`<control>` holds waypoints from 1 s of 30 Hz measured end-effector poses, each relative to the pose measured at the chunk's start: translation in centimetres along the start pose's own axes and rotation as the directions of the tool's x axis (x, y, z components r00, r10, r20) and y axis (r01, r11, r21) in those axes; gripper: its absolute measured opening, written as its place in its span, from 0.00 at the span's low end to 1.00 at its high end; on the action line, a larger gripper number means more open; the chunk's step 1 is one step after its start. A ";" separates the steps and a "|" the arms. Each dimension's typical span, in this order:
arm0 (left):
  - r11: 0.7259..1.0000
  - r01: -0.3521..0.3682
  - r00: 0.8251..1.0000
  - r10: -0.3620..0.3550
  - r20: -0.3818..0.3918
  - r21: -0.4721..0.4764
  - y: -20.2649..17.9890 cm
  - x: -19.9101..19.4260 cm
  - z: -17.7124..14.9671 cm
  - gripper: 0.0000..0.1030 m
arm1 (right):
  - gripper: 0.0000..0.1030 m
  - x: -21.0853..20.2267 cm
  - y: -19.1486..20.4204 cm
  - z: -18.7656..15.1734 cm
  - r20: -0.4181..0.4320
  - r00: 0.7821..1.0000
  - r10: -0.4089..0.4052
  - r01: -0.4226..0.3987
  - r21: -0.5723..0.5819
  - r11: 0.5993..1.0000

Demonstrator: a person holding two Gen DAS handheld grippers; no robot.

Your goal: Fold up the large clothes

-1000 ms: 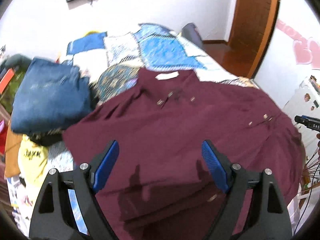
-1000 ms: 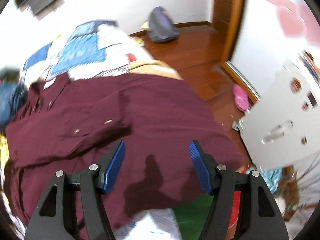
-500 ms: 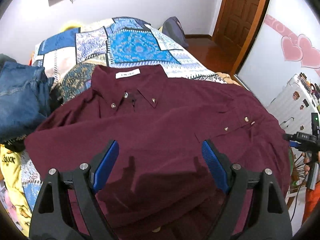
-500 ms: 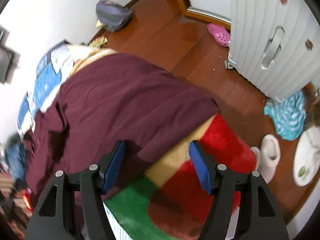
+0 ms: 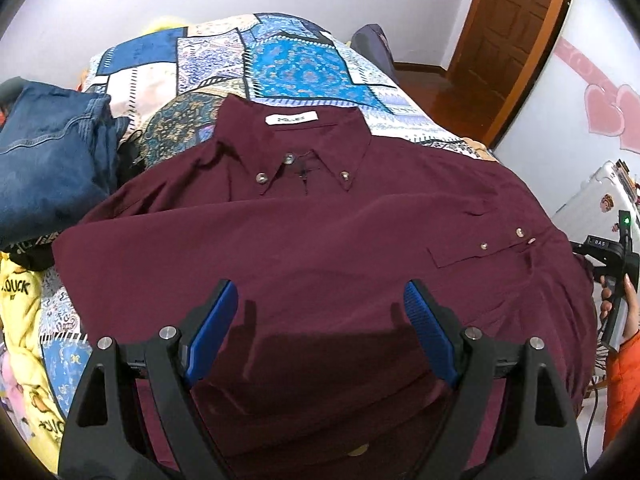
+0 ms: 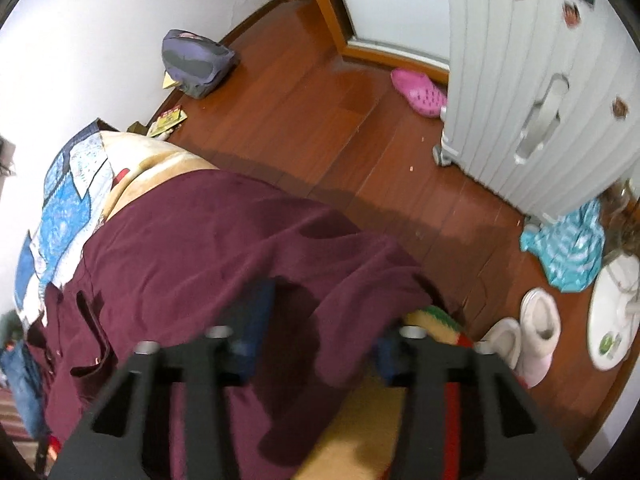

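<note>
The shirt [image 5: 320,240] lies spread on the bed [image 5: 280,52], collar toward the far wall. Left of the shirt sit folded jeans [image 5: 48,152]. Right of it, on the floor [image 6: 320,92], stand a suitcase [image 6: 540,80] and slippers [image 6: 536,332].

Left gripper [image 5: 316,328]: black angular plastic frame with triangular cut-outs, silver round screws on the arms, two fingers [image 5: 210,328] faced with ribbed blue pads. Right gripper [image 6: 320,332]: same black frame, silver screws and blue pads, blurred in its own view; from the left wrist view its black body shows a small green light and white lettering. Person wears an orange quilted sleeve [image 5: 624,384].
</note>
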State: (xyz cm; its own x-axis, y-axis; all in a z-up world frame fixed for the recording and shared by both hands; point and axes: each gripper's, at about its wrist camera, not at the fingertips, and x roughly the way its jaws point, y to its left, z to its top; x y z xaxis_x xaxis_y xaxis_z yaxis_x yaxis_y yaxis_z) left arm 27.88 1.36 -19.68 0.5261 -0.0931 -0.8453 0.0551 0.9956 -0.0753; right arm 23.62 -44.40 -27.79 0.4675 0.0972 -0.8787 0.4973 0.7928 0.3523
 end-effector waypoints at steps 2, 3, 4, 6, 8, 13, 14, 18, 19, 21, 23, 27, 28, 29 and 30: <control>1.000 -0.006 1.000 0.006 0.007 -0.002 0.3 -0.1 0.0 0.82 | 0.13 -0.7 0.8 0.3 0.022 1.000 -0.013 0.014 -0.037 0.999; 1.000 -0.007 1.000 0.007 0.010 -0.004 0.5 -0.3 -0.1 0.82 | 0.13 -1.3 1.4 0.4 0.034 0.999 -0.008 0.010 -0.062 0.998; 1.000 -0.008 1.000 0.008 0.015 -0.007 0.7 -0.4 -0.1 0.82 | 0.12 -2.1 2.1 0.6 0.048 0.999 0.000 0.004 -0.088 0.996; 1.000 -0.008 1.000 0.008 0.024 -0.010 1.0 -0.7 -0.2 0.82 | 0.11 -4.2 4.0 1.0 0.099 0.995 0.012 0.003 -0.156 0.988; 1.000 -0.005 0.999 0.005 0.033 -0.015 1.3 -1.0 -0.3 0.82 | 0.10 -6.6 6.2 1.2 0.160 0.987 0.036 0.002 -0.234 0.972; 1.000 0.015 0.998 -0.014 0.054 -0.021 1.7 -1.9 -0.5 0.82 | 0.10 -12.3 12.2 0.2 0.249 0.948 0.196 -0.077 -0.418 0.905; 1.000 0.019 0.998 -0.018 0.057 -0.022 1.8 -2.1 -0.6 0.82 | 0.10 -13.2 13.6 -0.4 0.244 0.938 0.246 -0.112 -0.459 0.881; 1.000 0.022 0.997 -0.020 0.073 -0.018 2.2 -2.8 -0.9 0.82 | 0.10 -14.0 17.4 -3.6 0.192 0.921 0.340 -0.172 -0.583 0.794; 1.000 0.023 0.997 -0.021 0.076 -0.019 2.3 -3.0 -1.0 0.82 | 0.10 -13.6 18.4 -4.7 0.159 0.922 0.352 -0.188 -0.610 0.770; 0.999 0.024 0.997 -0.023 0.078 -0.021 2.6 -3.2 -1.2 0.82 | 0.10 -12.1 20.0 -6.7 0.093 0.933 0.348 -0.207 -0.653 0.729; 0.999 0.028 0.997 -0.026 0.077 -0.023 2.9 -3.4 -1.4 0.82 | 0.10 -10.1 21.2 -8.5 0.021 0.945 0.327 -0.225 -0.682 0.696; 0.999 0.029 0.997 -0.027 0.074 -0.021 3.3 -3.7 -1.9 0.82 | 0.10 -6.0 22.6 -11.9 -0.123 0.958 0.258 -0.267 -0.703 0.659; 0.999 0.026 0.997 -0.025 0.074 -0.019 3.4 -3.8 -2.0 0.82 | 0.10 -5.0 22.9 -12.8 -0.153 0.961 0.232 -0.270 -0.706 0.655; 1.000 0.025 0.997 -0.023 0.074 -0.017 3.5 -3.9 -2.2 0.82 | 0.10 -4.3 23.0 -13.4 -0.160 0.966 0.204 -0.256 -0.712 0.654; 1.000 0.023 0.997 -0.022 0.074 -0.016 3.5 -3.9 -2.3 0.82 | 0.10 -3.7 23.0 -13.9 -0.160 0.972 0.172 -0.234 -0.722 0.652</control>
State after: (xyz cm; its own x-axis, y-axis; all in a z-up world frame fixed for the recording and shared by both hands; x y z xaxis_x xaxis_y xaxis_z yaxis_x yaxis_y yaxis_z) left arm 24.05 5.24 -17.85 0.5860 -0.1153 -0.8021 0.0538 0.9932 -0.1035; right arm 23.14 -18.14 -20.94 0.4228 0.3270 -0.8452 -0.3127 0.9280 0.2026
